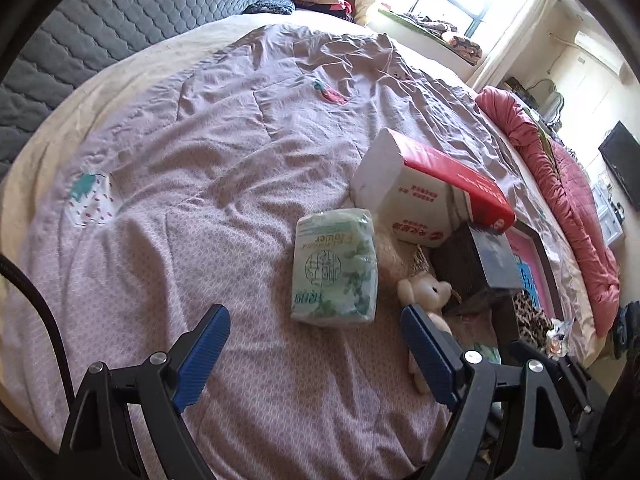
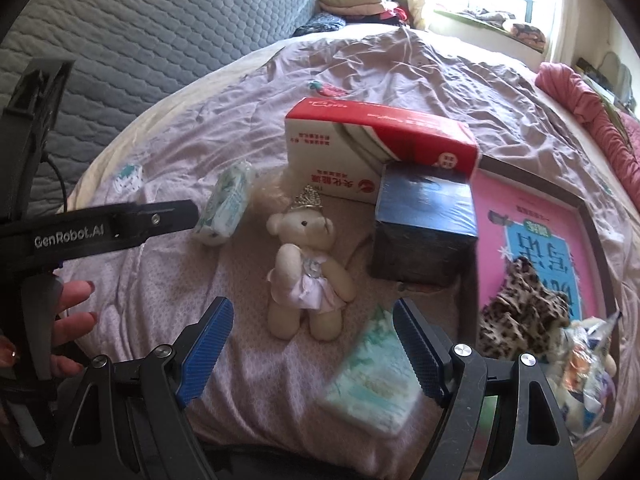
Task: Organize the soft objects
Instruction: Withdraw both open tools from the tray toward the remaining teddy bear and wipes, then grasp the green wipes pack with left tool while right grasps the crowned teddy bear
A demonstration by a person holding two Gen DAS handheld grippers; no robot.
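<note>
A green-white tissue pack [image 1: 335, 266] lies on the pink bedspread just ahead of my open, empty left gripper [image 1: 316, 316]; it also shows in the right wrist view [image 2: 226, 204]. A cream teddy bear in a pink dress [image 2: 306, 270] lies on its back ahead of my open, empty right gripper [image 2: 314, 312]; it also shows in the left wrist view [image 1: 426, 294]. A second tissue pack [image 2: 372, 380] lies blurred beside the right finger [image 2: 418, 350]. A leopard-print soft item [image 2: 520, 312] lies on a pink book.
A red-and-white tissue box [image 2: 380, 148] leans on a dark blue box [image 2: 426, 228]. A pink framed book [image 2: 536, 236] lies at the right with snack wrappers [image 2: 588, 368]. The left gripper body [image 2: 100, 228] reaches in from the left. Grey headboard [image 1: 120, 20] behind.
</note>
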